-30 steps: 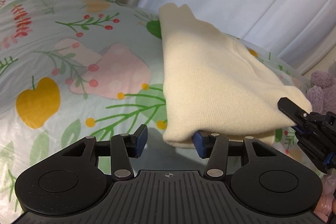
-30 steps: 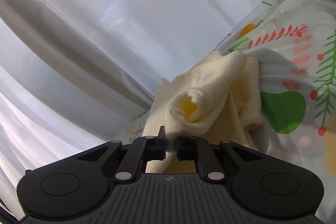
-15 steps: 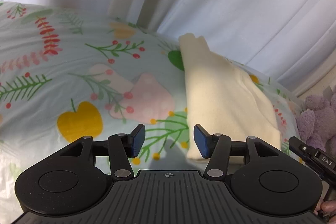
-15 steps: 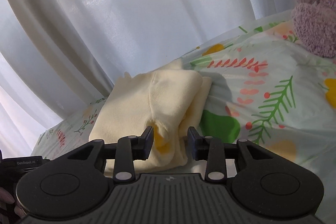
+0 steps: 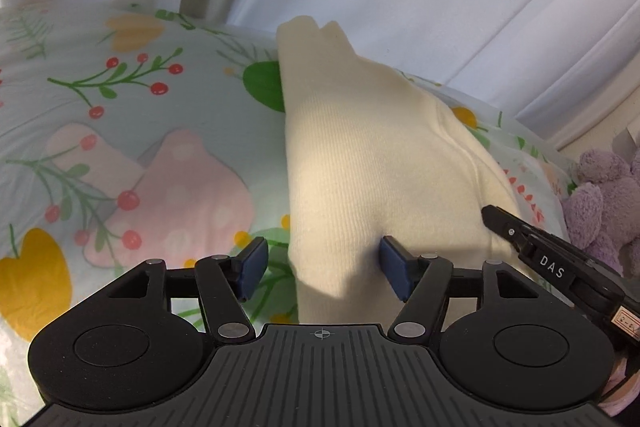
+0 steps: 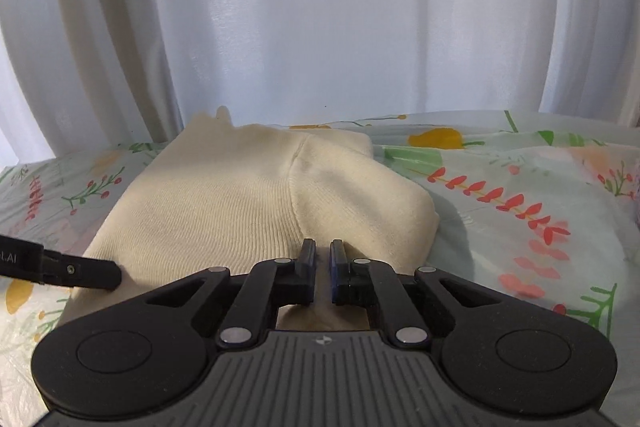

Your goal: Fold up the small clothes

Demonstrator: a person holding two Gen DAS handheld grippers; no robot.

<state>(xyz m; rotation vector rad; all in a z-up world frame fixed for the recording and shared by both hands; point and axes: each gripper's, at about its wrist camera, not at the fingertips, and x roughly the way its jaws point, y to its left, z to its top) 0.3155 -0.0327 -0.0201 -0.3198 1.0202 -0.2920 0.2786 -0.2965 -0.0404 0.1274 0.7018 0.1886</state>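
I keep my left gripper spread wide over the folded cream knit garment's near edge; my right gripper, nearly clenched, pinches that garment's near hem to hold the fold.

Soft backlit daylight, fisheye-warped edges

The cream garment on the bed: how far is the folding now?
Done: the cream garment lies folded on the floral sheet. In hand: the left claw is open over its near corner; the right claw is nearly shut at its near edge. Left: perhaps another fold or tidying.
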